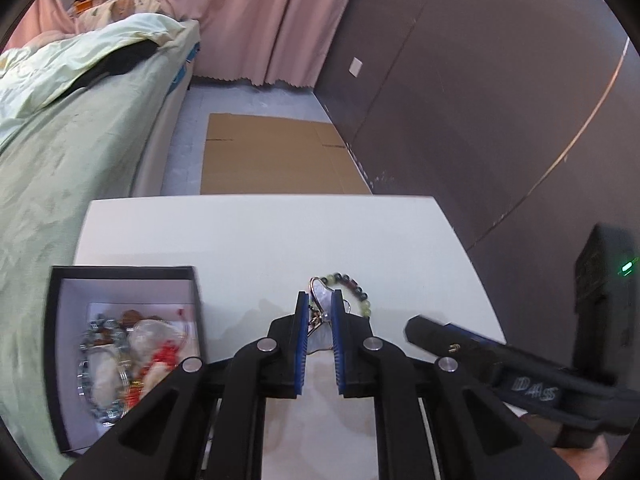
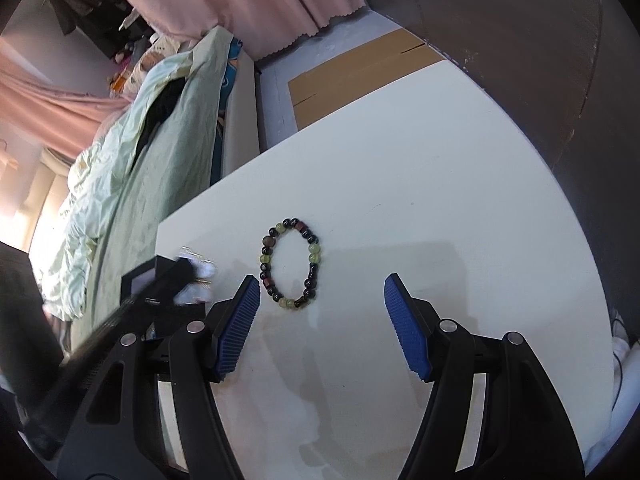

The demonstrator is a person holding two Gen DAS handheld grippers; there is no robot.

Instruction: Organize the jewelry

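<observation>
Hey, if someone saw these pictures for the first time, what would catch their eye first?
Probably the bead bracelet, lying alone on the white table just ahead of the right gripper, whose jaws are wide apart. Next, the left gripper, closed on a small pale piece of jewelry, and the black box of jewelry to its left.

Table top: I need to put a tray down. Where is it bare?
Bare: the white table beyond and right of the bead bracelet. Crowded: the near left, with the black box and the left gripper clamped on a small bagged piece.
</observation>
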